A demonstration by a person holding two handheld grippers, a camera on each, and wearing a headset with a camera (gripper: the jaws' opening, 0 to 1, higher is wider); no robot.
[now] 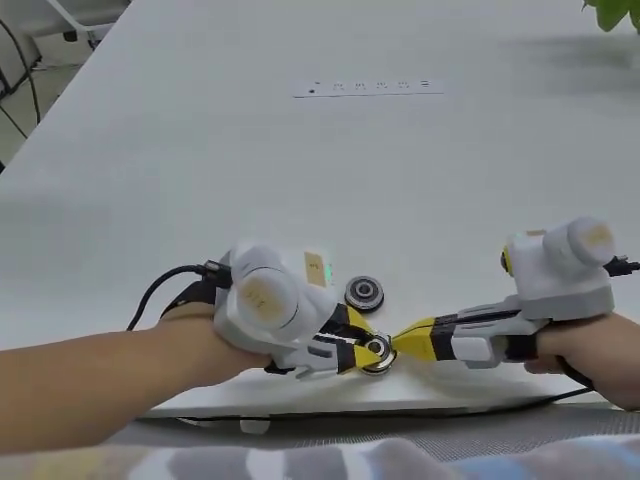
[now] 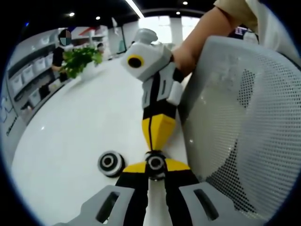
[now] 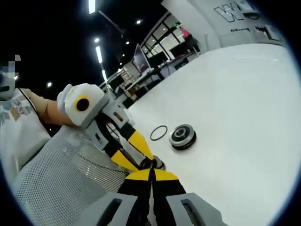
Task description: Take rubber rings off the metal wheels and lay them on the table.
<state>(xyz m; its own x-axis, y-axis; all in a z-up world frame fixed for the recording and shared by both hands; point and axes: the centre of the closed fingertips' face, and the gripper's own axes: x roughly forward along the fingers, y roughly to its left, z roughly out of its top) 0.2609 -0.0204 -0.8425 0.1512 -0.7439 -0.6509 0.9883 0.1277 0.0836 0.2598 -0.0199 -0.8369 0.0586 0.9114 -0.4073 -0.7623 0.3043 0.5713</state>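
The smooth white table (image 1: 420,180) spreads wide. My left gripper (image 2: 155,170) clamps a round, shiny metal wheel (image 2: 155,161) at its near edge; my right gripper (image 3: 151,173) has jaws pinched together against that wheel's rim. A second wheel (image 3: 182,135) lies flat beside a thin black rubber ring (image 3: 158,133).

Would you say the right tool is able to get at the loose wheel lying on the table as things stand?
Probably yes: the loose wheel lies on bare table just beyond the right tool, with nothing between them. Its jaws, though, are closed at the other wheel gripped by the left tool.
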